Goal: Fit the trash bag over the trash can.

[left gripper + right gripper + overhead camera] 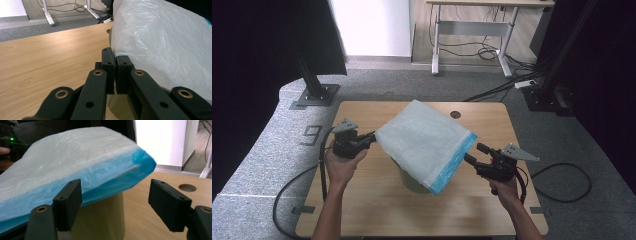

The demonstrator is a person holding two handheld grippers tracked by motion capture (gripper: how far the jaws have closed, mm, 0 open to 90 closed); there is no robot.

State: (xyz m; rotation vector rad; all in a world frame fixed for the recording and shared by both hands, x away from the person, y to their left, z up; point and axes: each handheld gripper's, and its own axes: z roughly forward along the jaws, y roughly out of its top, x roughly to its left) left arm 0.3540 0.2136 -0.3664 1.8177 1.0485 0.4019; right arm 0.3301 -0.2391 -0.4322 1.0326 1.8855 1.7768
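- The big thing here is a white plastic bag [422, 137] with a blue edge strip, spread out and draped over a pale yellowish bin [412, 182] standing around the middle of the desk [372, 200].
- The bag sits tilted, higher at the far side and sloping down toward the person's right, with the blue strip running along the near right edge.
- Left hand-held gripper [371, 137] is clenched on the bag's left corner; in the left gripper view the two black pads are pretty much pressed together with the white plastic [160, 42] pinched right at their tips.
- Right hand-held gripper [477, 154] is released, jaws standing wide apart, just beside the blue edge but not gripping it.
- From the right gripper view the blue strip [105, 180] passes behind the left-hand pad and hangs over the bin [105, 217], while the other pad stands clear of the bag over the desk.
- The person's hands come in from the near edge, one on each gripper, well apart with the bag between them.
- There's a round cable hole [455, 114] in the desk at the far side, just past the bag's far corner.
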